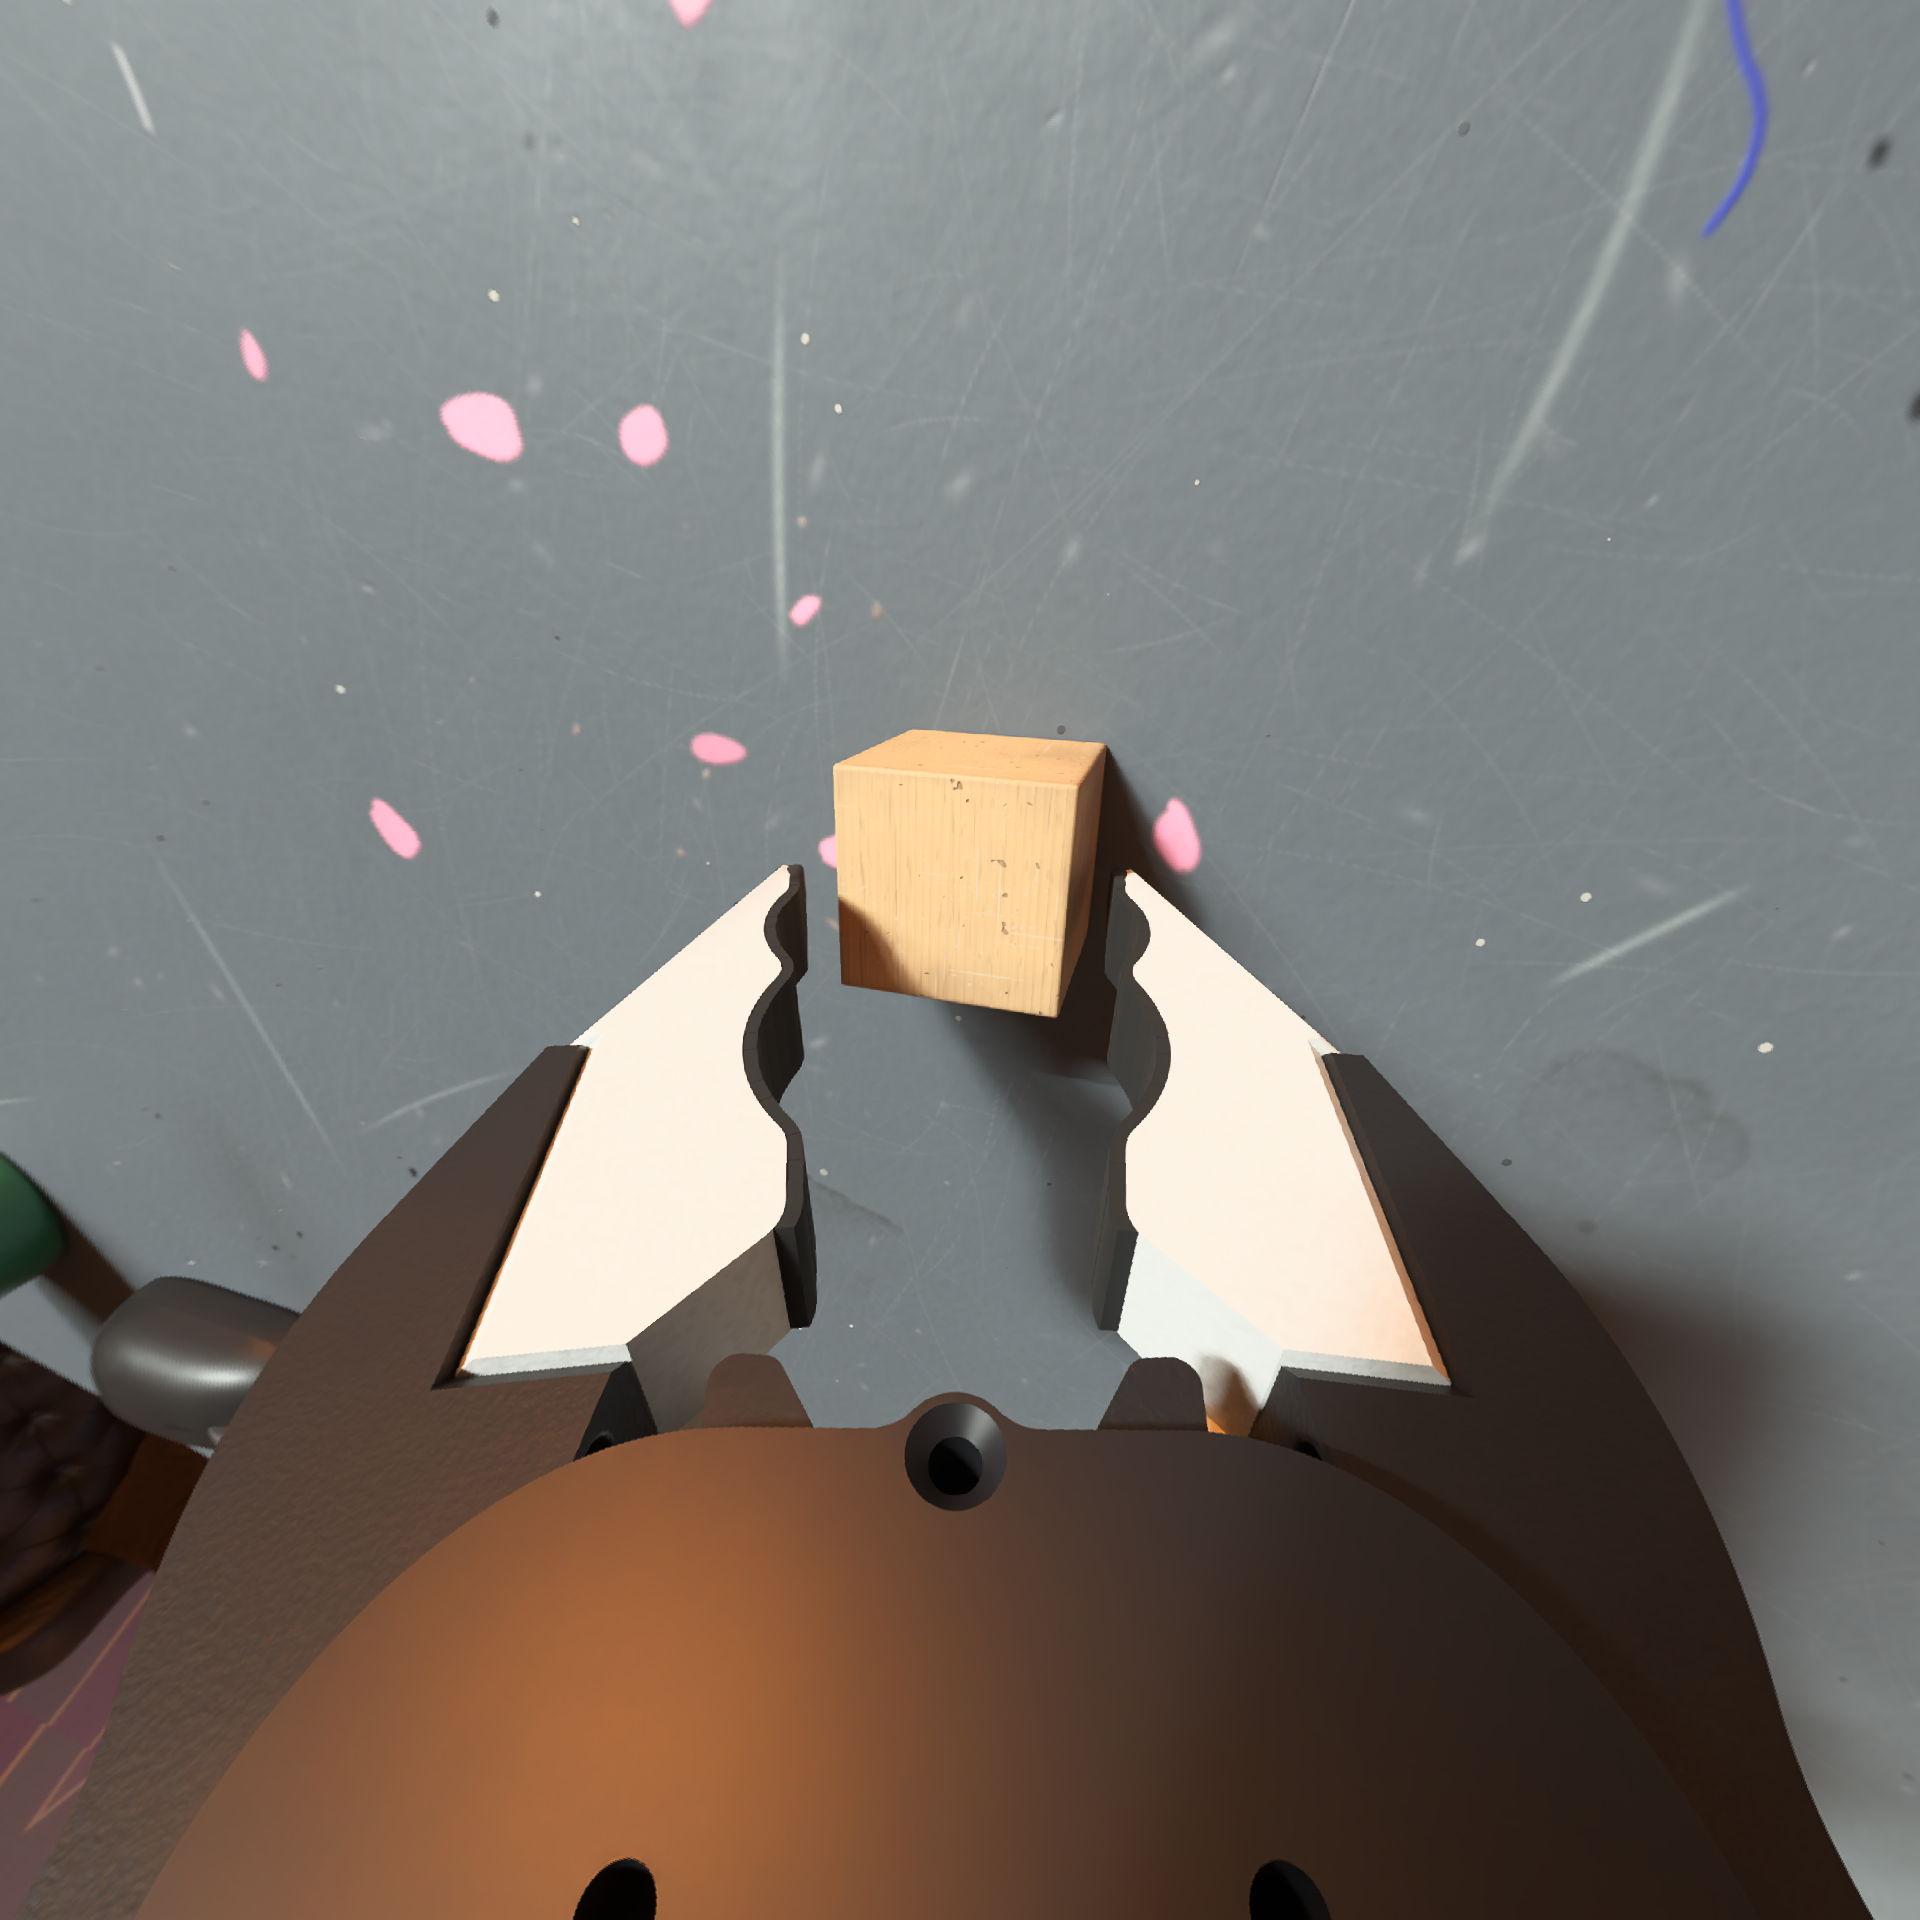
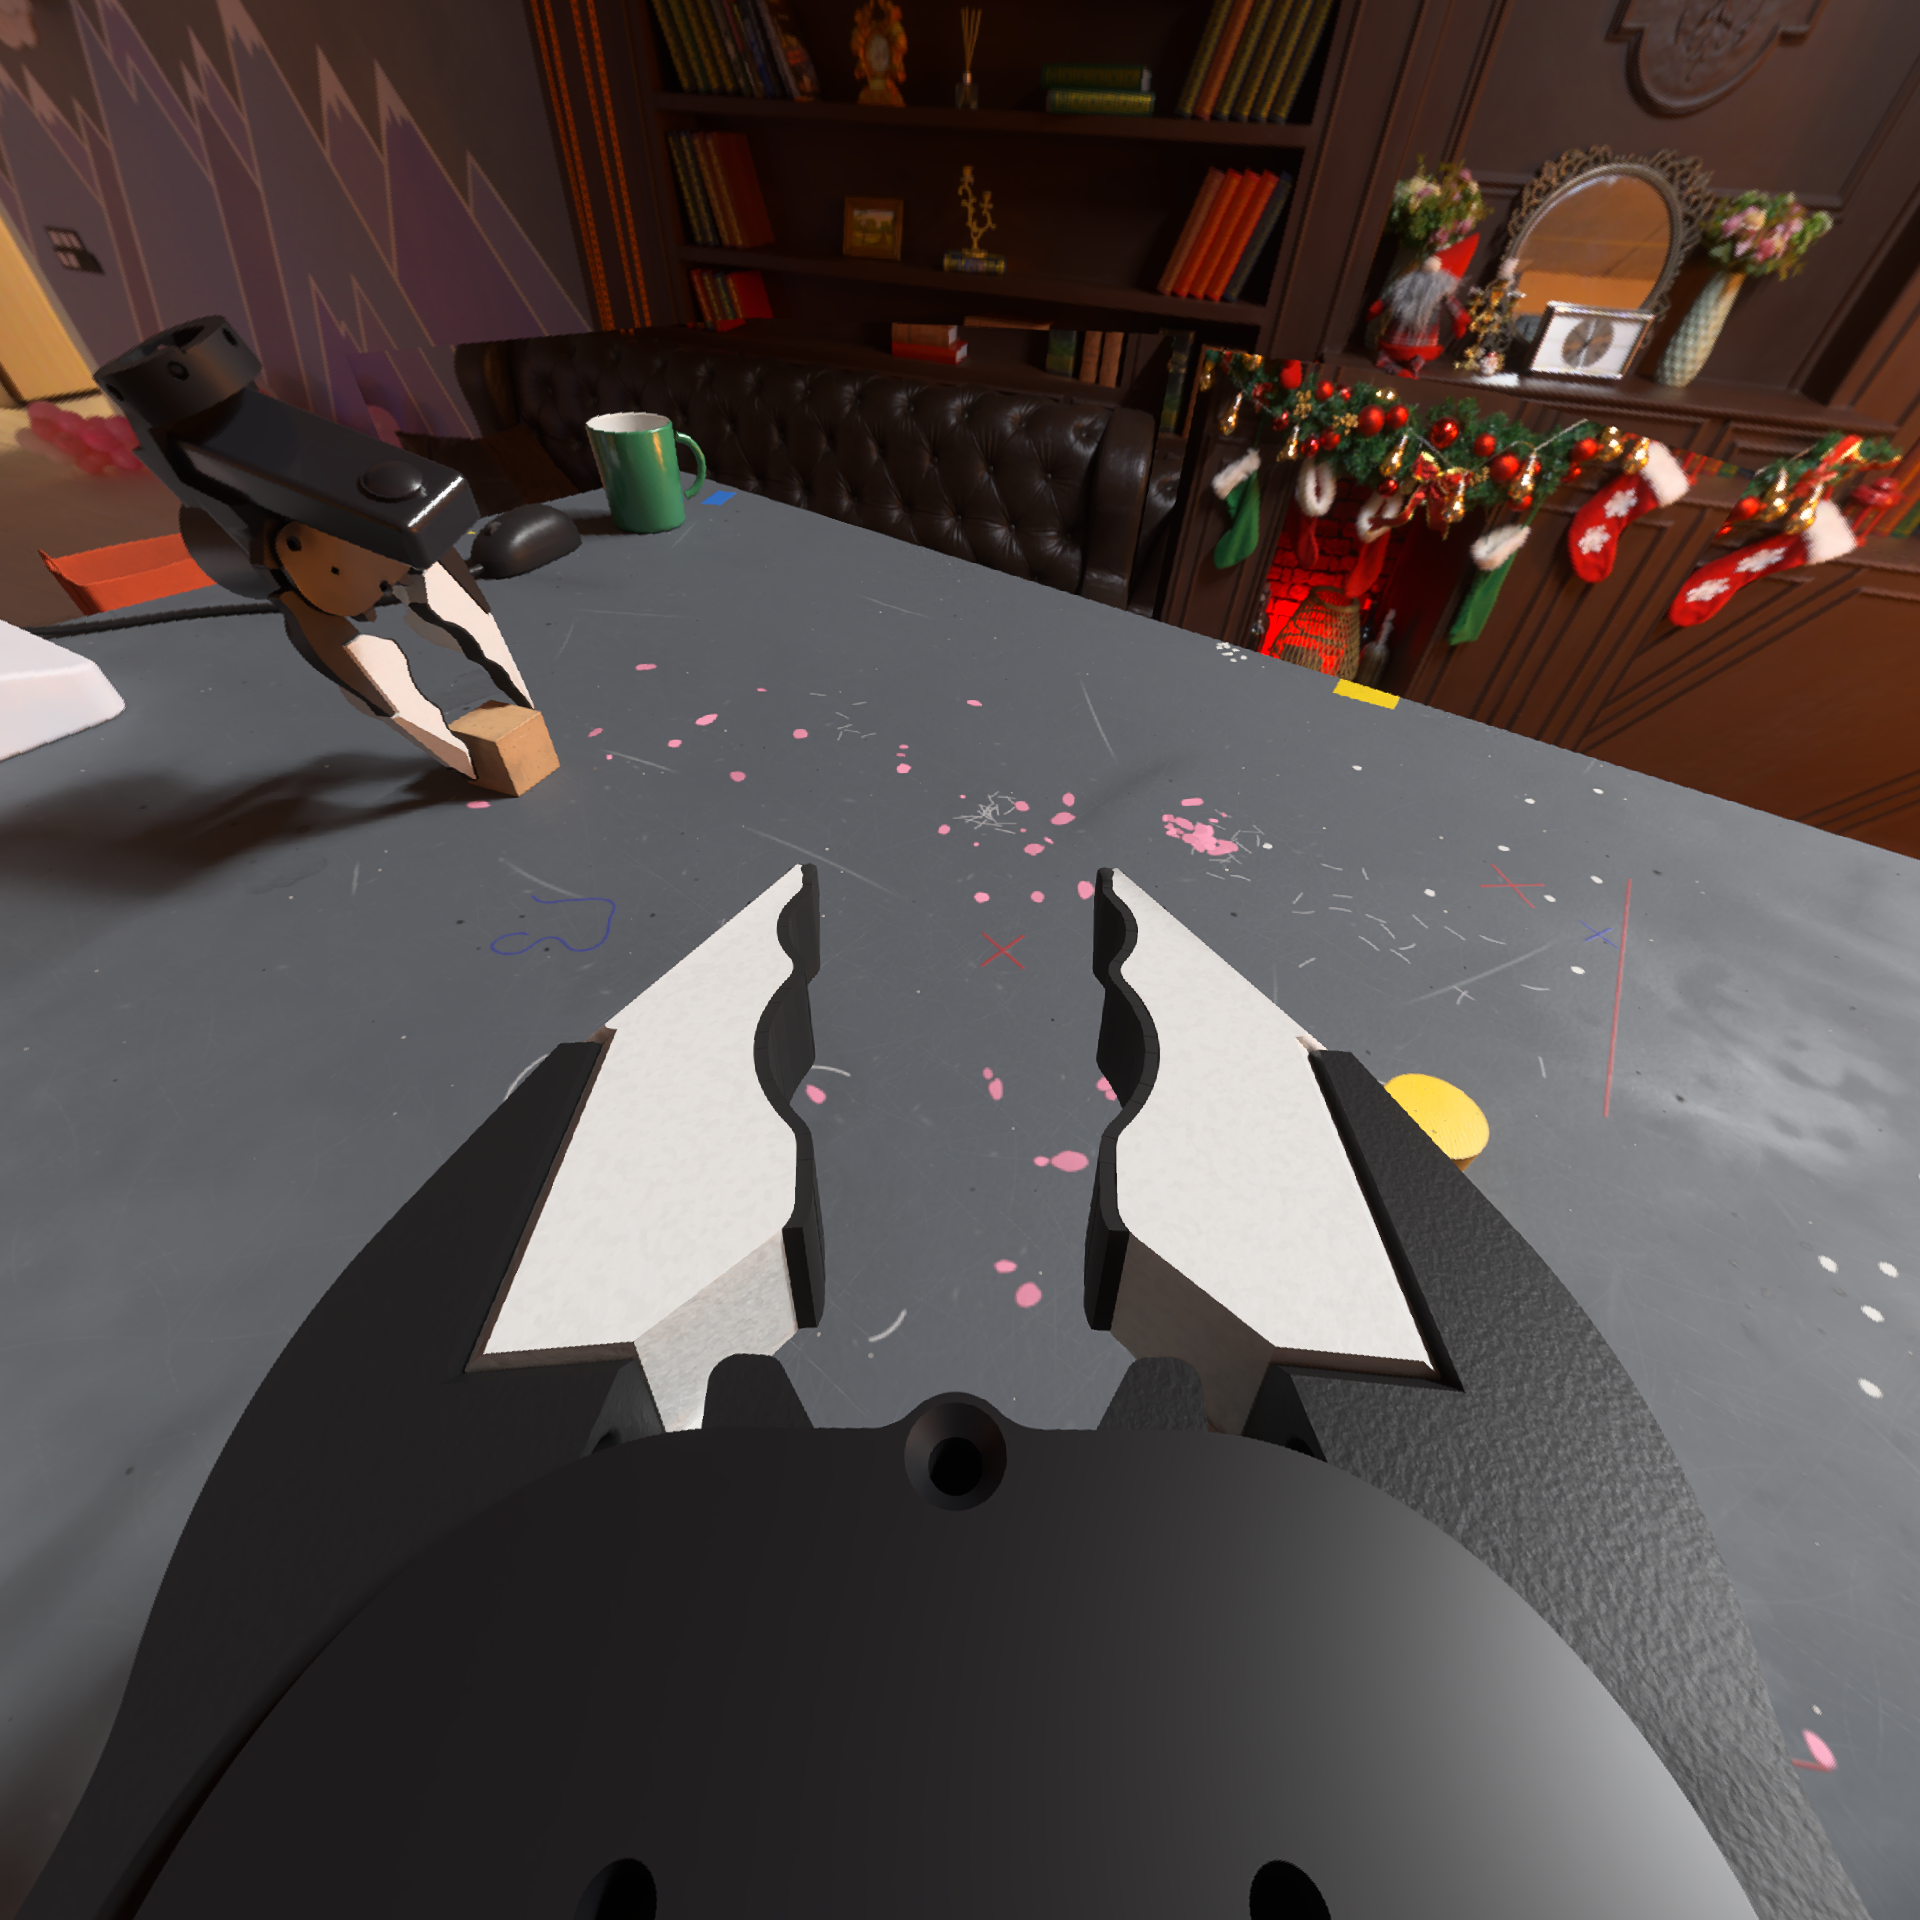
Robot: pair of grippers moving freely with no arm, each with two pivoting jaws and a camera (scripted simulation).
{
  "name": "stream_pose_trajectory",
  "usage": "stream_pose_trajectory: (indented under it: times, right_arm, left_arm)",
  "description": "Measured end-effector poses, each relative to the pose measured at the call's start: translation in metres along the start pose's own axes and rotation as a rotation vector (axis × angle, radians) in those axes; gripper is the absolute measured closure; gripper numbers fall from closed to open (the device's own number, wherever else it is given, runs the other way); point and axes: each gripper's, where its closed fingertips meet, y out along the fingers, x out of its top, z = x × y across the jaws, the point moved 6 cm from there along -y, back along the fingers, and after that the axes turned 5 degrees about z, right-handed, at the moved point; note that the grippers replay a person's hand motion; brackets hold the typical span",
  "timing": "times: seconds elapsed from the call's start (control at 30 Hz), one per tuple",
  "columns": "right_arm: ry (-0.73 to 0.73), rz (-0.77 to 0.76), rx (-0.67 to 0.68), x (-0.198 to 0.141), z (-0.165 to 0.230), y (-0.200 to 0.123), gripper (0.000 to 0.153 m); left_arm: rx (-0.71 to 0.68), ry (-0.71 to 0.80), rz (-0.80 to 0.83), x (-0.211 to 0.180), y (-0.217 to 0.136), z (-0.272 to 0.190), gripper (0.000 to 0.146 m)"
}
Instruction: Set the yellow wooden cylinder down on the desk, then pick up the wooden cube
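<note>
Left wrist view: pale grainy wooden cube (image 1: 961,878) on desk (image 1: 1351,520), left tongs (image 1: 956,883) spread, straddling it.

Left wrist view: looks steeply down, close over the desk (image 1: 1351,520), wooden cube (image 1: 961,883) at 12 o'clock past the fingertips. Right wrist view: higher, shallow forward tilt across the desk; same cube at 10 o'clock, farther off.

The wooden cube (image 1: 961,878) is light brown and sits flat on the gray table (image 1: 1351,520), with one edge turned a little sideways. The yellow wooden cylinder (image 2: 1439,1114) rests on the table too, partly hidden.
</note>
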Motion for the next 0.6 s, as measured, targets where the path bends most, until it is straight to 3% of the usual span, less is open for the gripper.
stream_pose_trajectory:
  times: [0.17,0.33,0.47,0.6]
  right_arm:
    - [-0.008,0.014,0.005,-0.002,0.0,0.004,0.099]
    - [-0.008,0.031,0.024,-0.004,0.002,0.009,0.099]
    - [0.017,0.035,0.126,-0.008,0.016,0.02,0.1]
    - [0.116,0.089,0.432,-0.017,0.054,0.047,0.096]
  left_arm:
    - [-0.026,0.037,0.034,0.003,0.005,0.001,0.097]
    - [0.103,0.084,-0.046,0.003,-0.022,0.003,0.097]
    - [0.258,0.095,-0.326,0.016,-0.071,-0.019,0.097]
    - [0.405,0.226,-0.768,0.046,-0.117,-0.087,0.097]
